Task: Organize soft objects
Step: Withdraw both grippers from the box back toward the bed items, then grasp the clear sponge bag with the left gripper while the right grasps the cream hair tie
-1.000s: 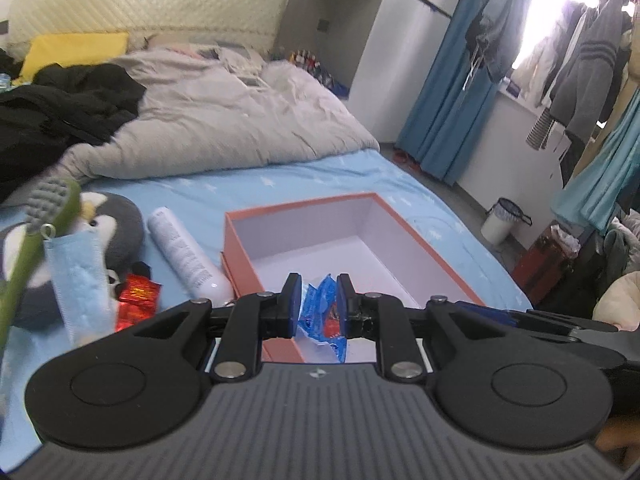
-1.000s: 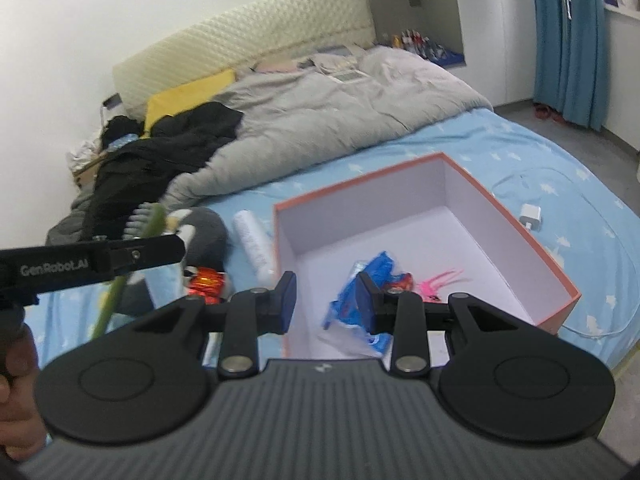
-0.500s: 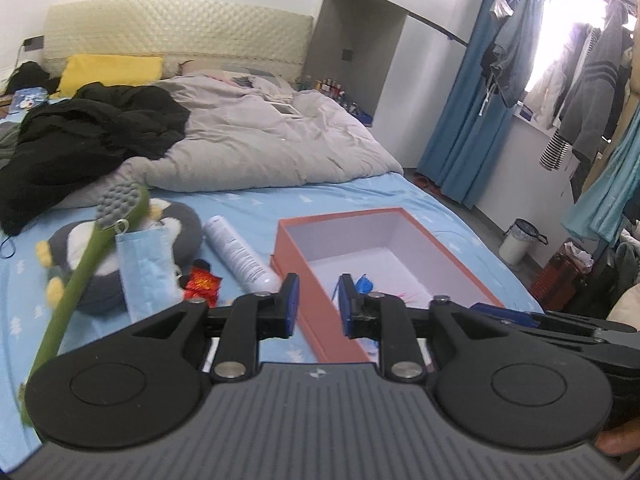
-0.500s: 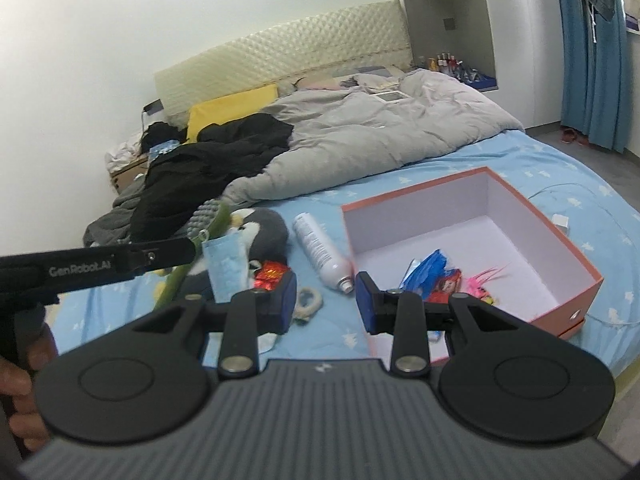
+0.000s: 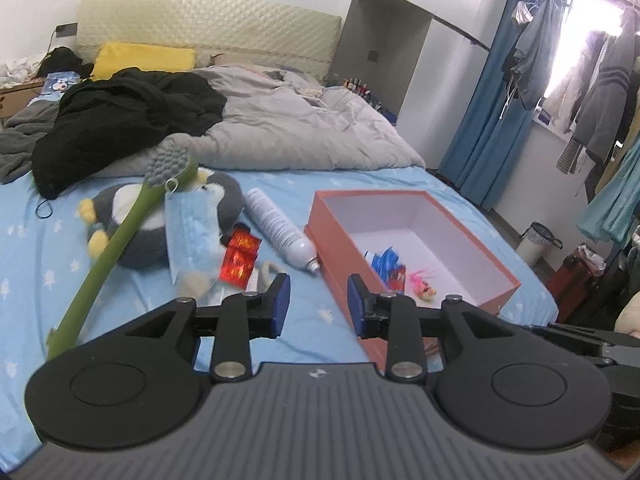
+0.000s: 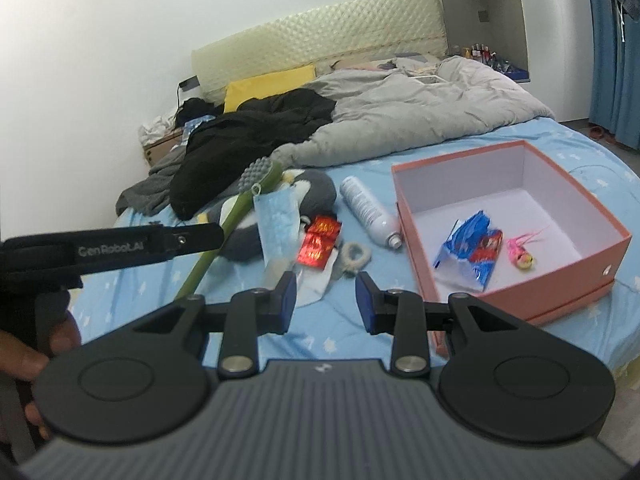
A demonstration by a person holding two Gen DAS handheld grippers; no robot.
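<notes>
A: Scanning the bed left to right. Green long-handled brush (image 5: 120,236) lies across the penguin plush (image 5: 160,224); blue face mask (image 5: 192,236) is draped on the plush's near side. Then the red foil packets (image 5: 240,256), a pale scrunchie (image 6: 356,256), and the white spray bottle (image 5: 280,232) with its cap end just beside the orange box (image 5: 328,232).

B: Box contents?

A: Blue snack wrapper (image 6: 468,248) and a small pink tassel toy (image 6: 520,250) on the white floor of the box. The rest of it is bare.

B: Grippers?

A: Left gripper (image 5: 318,304): its jaws have just been opening, and nothing sits between them; they stand partly apart, over the sheet near the box's front corner. Right gripper (image 6: 326,300): a moderate gap, empty, aimed at the sheet near the scrunchie and packets.

B: Step in hand?

A: My reading: between placements, with both tools free and facing the loose pile. Four or five items are not yet boxed.

B: Next move?

A: Probably the scrunchie or a foil packet, being nearest. It calls for lowering the jaws to sheet level and closing on the item alone, without pinching the sheet. The mask hangs on the brush, so lifting it could drag the handle.
</notes>
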